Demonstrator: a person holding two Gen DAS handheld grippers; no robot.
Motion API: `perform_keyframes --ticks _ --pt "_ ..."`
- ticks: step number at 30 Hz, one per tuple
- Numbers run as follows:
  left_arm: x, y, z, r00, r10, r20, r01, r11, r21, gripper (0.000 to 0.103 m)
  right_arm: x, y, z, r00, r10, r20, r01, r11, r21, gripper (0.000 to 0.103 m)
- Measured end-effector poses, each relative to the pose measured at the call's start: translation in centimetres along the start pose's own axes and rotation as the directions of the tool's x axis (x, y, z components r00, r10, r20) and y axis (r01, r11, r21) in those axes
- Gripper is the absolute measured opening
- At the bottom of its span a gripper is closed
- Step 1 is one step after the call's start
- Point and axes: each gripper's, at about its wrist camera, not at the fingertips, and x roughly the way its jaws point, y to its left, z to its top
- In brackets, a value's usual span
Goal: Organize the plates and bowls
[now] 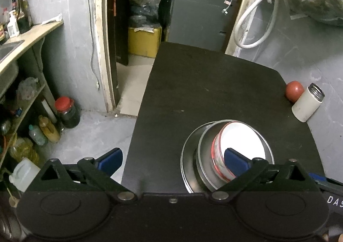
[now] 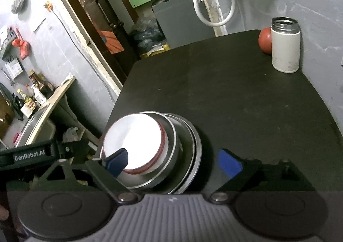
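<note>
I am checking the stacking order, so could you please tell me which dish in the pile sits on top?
The white bowl with the red rim is on top. It nests inside the steel dishes, which are plain metal and wider.

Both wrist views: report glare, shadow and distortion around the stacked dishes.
Left wrist view: the white bowl is blown out, its interior featureless; fisheye bends the black table edges. Right wrist view: the same bowl glares white, the metal plates cast a dark shadow to their right, and the frame corners vignette black.
</note>
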Motion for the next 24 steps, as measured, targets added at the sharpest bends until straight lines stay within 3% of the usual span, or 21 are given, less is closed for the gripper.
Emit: perform_keyframes --ticks 5,24 --pt "-0.5 0.6 0.2 0.999 -0.022 0.032 0.021 1.0 0.017 0.102 -0.9 0.7 -0.2 0.999 -0.019 0.038 0.019 1.0 0.002 0.101" --pt "-2.9 4.0 -1.1 0.989 -0.132 0.061 0.126 0.988 0.094 0.102 -5.7 5.6 -3.5 0.976 -0.167 0.139 0.163 0.986 0.038 0.103"
